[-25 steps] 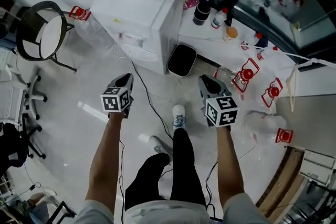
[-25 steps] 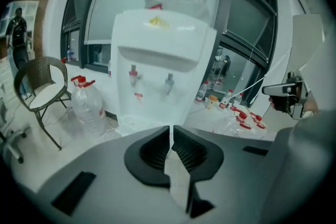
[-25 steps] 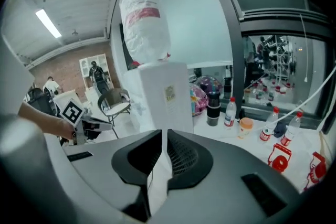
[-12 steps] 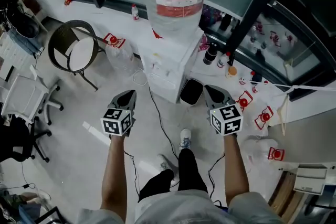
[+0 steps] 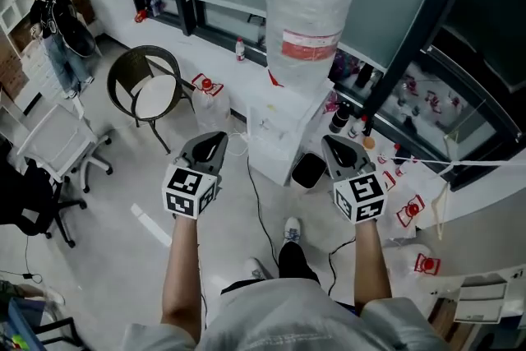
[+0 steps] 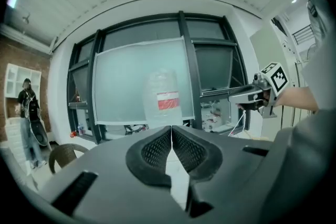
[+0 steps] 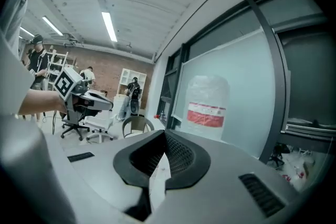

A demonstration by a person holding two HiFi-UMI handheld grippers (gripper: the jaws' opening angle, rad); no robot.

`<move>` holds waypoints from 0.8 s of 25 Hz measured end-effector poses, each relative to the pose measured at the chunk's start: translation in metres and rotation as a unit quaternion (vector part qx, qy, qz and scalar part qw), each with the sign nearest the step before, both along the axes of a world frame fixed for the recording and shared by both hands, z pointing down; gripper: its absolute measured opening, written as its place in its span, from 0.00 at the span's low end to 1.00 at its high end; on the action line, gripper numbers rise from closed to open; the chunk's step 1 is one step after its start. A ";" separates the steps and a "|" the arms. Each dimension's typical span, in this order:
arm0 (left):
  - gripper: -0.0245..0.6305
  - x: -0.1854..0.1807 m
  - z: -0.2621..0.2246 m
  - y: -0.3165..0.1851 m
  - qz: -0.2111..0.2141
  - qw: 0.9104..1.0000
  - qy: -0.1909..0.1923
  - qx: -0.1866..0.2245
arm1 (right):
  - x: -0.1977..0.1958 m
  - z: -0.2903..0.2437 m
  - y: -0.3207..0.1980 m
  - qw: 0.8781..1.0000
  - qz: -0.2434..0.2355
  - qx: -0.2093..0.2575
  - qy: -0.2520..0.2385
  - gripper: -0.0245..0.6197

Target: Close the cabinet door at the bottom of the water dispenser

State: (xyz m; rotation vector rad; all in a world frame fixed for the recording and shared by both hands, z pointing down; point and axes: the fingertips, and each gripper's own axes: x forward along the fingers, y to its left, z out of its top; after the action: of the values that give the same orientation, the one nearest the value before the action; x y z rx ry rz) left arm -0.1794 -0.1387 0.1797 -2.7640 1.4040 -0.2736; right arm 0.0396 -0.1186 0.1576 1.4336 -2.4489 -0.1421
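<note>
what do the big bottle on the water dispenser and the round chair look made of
The bottle: probably translucent plastic; light shows through its crinkled wall. The chair: dark shell that looks woven, wicker-like, with a pale smooth seat pad. The water dispenser: smooth white casing, plastic or painted metal, cannot tell which.

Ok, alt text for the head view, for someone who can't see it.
From above, a person holds the left gripper and right gripper, both shut and empty, toward a water dispenser topped by a large bottle. A round chair stands to its left.
</note>
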 end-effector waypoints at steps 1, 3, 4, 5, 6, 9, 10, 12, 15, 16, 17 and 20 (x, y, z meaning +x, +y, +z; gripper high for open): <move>0.07 0.001 -0.006 0.009 0.000 1.000 -0.014 0.010 | -0.005 -0.006 0.004 1.000 -0.003 0.005 0.004 0.08; 0.07 0.003 -0.016 0.023 0.000 0.999 -0.045 0.029 | -0.015 -0.019 0.012 1.000 -0.013 0.018 0.010 0.08; 0.07 0.005 -0.020 0.030 0.001 0.998 -0.057 0.035 | -0.021 -0.024 0.016 0.999 -0.021 0.024 0.012 0.08; 0.07 0.006 -0.025 0.036 0.002 0.997 -0.063 0.042 | -0.026 -0.029 0.020 0.999 -0.031 0.029 0.013 0.08; 0.07 0.007 -0.030 0.041 0.002 0.997 -0.065 0.047 | -0.030 -0.033 0.024 0.999 -0.039 0.033 0.014 0.08; 0.07 0.013 -0.050 0.051 0.004 0.996 -0.054 0.067 | -0.035 -0.046 0.030 0.998 -0.046 0.049 0.019 0.08; 0.07 0.015 -0.057 0.053 0.007 0.996 -0.051 0.076 | -0.035 -0.050 0.030 0.997 -0.042 0.054 0.023 0.08; 0.07 0.015 -0.069 0.059 0.013 0.995 -0.050 0.084 | -0.035 -0.057 0.031 0.997 -0.032 0.062 0.027 0.08; 0.07 0.015 -0.088 0.070 0.023 0.995 -0.034 0.095 | -0.035 -0.064 0.035 0.997 -0.029 0.067 0.031 0.08; 0.07 0.017 -0.093 0.072 0.026 0.994 -0.033 0.101 | -0.035 -0.066 0.036 0.997 -0.029 0.069 0.034 0.08; 0.07 0.018 -0.096 0.073 0.029 0.993 -0.036 0.105 | -0.034 -0.068 0.037 0.996 -0.028 0.070 0.037 0.08; 0.07 0.019 -0.099 0.073 0.029 0.991 -0.056 0.116 | -0.030 -0.070 0.039 0.996 -0.026 0.073 0.043 0.08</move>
State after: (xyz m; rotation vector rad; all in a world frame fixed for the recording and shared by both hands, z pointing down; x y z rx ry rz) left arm -0.1606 -0.0662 0.0805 -2.5546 1.2414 -0.2432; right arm 0.0098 -0.0798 0.0875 1.3911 -2.4501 -0.3934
